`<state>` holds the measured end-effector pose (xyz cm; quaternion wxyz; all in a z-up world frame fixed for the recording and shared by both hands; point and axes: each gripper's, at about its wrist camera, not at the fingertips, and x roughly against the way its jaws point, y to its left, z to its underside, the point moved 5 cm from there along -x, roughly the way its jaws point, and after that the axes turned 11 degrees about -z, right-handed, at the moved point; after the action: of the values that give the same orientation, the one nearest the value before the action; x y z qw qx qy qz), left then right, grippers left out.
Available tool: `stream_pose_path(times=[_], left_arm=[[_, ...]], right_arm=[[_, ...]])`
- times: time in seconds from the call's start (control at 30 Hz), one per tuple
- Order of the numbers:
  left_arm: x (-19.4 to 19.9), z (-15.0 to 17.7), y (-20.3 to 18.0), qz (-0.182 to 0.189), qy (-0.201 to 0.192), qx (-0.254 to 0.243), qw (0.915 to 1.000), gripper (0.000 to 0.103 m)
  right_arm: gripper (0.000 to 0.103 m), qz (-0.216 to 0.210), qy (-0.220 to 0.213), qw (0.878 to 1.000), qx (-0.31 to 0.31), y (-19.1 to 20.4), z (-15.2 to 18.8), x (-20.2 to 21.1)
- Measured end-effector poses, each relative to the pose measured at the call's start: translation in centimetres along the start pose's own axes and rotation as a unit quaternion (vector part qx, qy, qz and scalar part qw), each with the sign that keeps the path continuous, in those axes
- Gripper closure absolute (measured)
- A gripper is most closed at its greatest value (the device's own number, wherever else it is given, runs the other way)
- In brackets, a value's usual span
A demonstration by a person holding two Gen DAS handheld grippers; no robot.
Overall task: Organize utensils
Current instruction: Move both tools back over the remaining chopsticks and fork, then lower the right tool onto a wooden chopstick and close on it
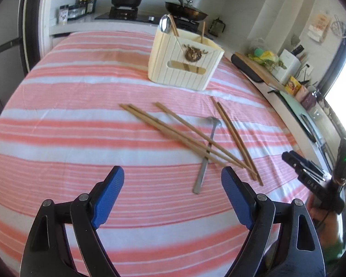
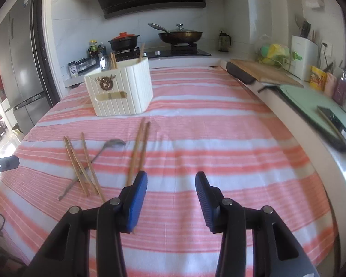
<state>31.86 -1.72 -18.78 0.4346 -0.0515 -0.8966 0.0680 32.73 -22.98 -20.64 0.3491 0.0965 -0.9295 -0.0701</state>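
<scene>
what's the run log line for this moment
left tongs open | right tongs open | chopsticks, spoon loose on cloth | holder partly filled

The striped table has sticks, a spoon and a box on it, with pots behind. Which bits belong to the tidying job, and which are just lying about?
Part of the job:
loose chopsticks
loose spoon
cream utensil holder, already holding a spoon and chopsticks
left claw and right claw, both open

Just lying about:
black pot with red lid
lidded wok
cutting board
</scene>
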Motion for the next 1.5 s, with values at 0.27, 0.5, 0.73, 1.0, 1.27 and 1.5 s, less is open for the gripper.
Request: stream_pose_path(times=[0.27,0.5,0.73,1.0,1.27,1.5], left_arm=[[-0.8,2.3,-0.6,-0.022,0.017,0.012,0.9995,0.016],[-0.9,3.1,-0.3,-0.037,0.021,0.019,0.9989,0.016],[-1.7,4.4,0.0,-0.043,0.035,0.028,0.9981,0.016],[-2.7,2.5,-1.0,-0.029,0.036,0.028,0.9985,0.016],[-7.7,-1.7,-2.0,-0.089,0.047,0.055,0.9934,0.015],[-9.8,-1.5,-3.5,-0.151,0.053,0.039,0.9864,0.014]], right_arm=[[0.059,0.012,0.008,1.000,-0.015,-1.5,2.4,-0.3],[0.059,0.000,-0.001,1.000,-0.021,-1.1,2.8,-0.2],[0.059,-0.009,0.007,0.999,-0.030,-1.0,3.6,-0.4],[0.059,-0.014,0.022,0.999,-0.022,0.0,4.2,-1.3],[0.059,-0.018,0.020,0.999,-0.034,-0.2,4.1,-1.5],[0.059,-0.014,0.002,0.999,-0.044,-1.4,3.5,-0.3]])
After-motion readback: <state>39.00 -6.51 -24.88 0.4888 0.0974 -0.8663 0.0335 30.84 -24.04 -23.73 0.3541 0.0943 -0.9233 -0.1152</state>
